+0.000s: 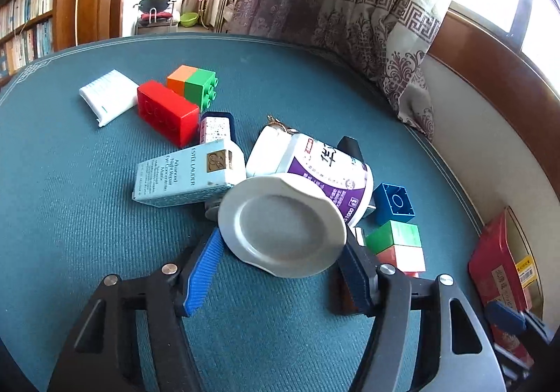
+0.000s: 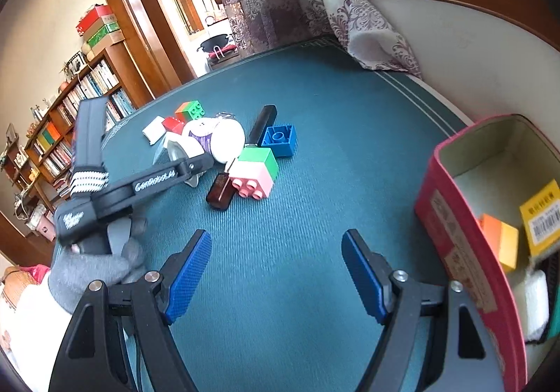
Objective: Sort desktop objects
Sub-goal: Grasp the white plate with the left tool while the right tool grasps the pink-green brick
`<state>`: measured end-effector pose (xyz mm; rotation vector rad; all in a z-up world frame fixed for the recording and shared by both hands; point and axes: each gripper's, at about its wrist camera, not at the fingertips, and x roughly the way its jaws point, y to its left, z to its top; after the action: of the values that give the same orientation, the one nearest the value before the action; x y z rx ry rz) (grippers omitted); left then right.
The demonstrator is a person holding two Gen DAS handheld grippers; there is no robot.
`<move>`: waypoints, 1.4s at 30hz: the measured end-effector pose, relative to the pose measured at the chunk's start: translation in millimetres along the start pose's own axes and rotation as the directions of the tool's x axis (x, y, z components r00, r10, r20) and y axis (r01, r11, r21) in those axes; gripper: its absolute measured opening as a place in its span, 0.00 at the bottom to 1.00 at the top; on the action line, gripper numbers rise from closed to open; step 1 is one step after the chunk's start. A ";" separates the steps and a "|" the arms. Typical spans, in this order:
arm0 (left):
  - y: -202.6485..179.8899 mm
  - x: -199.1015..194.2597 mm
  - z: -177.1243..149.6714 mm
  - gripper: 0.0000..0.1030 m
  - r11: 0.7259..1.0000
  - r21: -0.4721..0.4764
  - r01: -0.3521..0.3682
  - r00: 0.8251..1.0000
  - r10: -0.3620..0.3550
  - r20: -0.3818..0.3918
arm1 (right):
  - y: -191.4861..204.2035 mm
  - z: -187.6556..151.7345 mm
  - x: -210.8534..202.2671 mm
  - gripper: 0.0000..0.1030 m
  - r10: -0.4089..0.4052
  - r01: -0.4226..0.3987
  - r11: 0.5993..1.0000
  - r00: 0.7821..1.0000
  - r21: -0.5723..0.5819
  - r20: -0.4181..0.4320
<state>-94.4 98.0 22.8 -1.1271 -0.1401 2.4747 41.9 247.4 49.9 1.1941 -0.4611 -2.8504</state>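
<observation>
Blue-padded fingers of the left gripper are flanking a small white dish, both pads seemingly touching its rim, over the teal table mat. Behind it are lying a white purple-labelled jar, a pale blue carton and a red brick. Further right, the right gripper is hanging wide open and empty beside the red tin box, which is holding an orange block.
</observation>
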 end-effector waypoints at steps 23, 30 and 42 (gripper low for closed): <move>14.9 -31.0 0.7 0.65 0.995 -0.021 -0.095 0.993 0.097 0.073 | 28.7 60.1 98.3 0.56 -0.061 0.056 0.997 0.993 -0.053 -0.099; 15.3 -28.9 -1.1 0.65 0.996 -0.030 -0.086 0.994 0.088 0.068 | 31.7 59.2 96.2 0.49 -0.132 0.125 0.987 0.989 -0.100 -0.066; 18.4 -26.0 -2.0 0.65 0.995 -0.043 -0.092 0.993 0.095 0.068 | 39.2 51.4 92.8 0.34 -0.141 0.132 0.982 0.988 -0.136 -0.057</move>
<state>-83.8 70.5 34.9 -1.0866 -0.1606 2.6064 -63.5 211.6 30.3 1.3404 -0.1919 -2.8884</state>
